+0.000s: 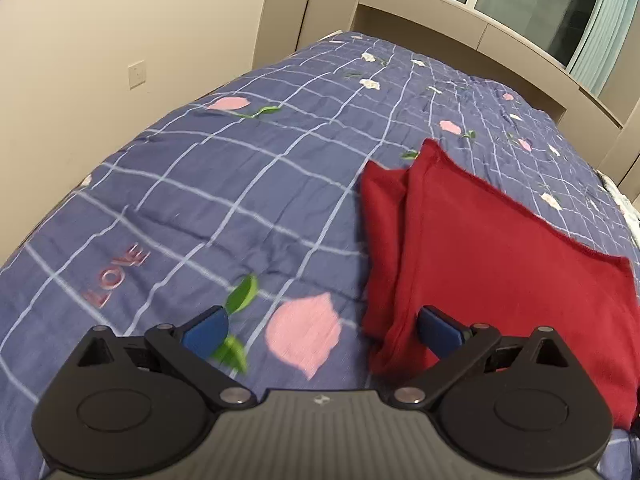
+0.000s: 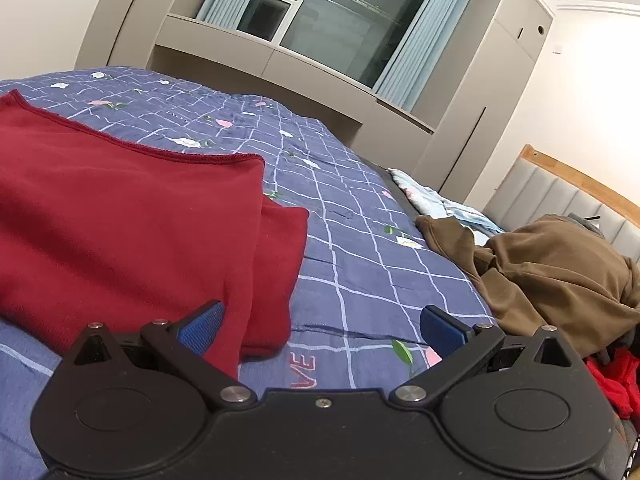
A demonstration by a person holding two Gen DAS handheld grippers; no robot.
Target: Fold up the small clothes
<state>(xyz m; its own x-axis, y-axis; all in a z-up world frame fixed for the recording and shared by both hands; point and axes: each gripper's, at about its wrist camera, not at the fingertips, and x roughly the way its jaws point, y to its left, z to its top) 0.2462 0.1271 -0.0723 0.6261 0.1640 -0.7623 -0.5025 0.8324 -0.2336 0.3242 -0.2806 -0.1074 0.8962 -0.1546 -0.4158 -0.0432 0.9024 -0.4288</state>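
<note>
Both grippers, left and right, are hovering with fingers wide apart, gripping nothing, flanking the red top lying partly folded on the bed, at 2 o'clock from the left, probably lining up side grabs.

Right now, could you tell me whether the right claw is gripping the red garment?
No, the right claw stands open above the quilt, its blue pads apart, with the red garment lying loose beside it.

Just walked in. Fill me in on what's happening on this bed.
A person holds two grippers over a blue checked quilt, folding small clothes. A red garment lies flat, partly folded. The left gripper and right gripper are both open, each at a near edge of it, gripping nothing. A brown garment lies heaped aside.
</note>
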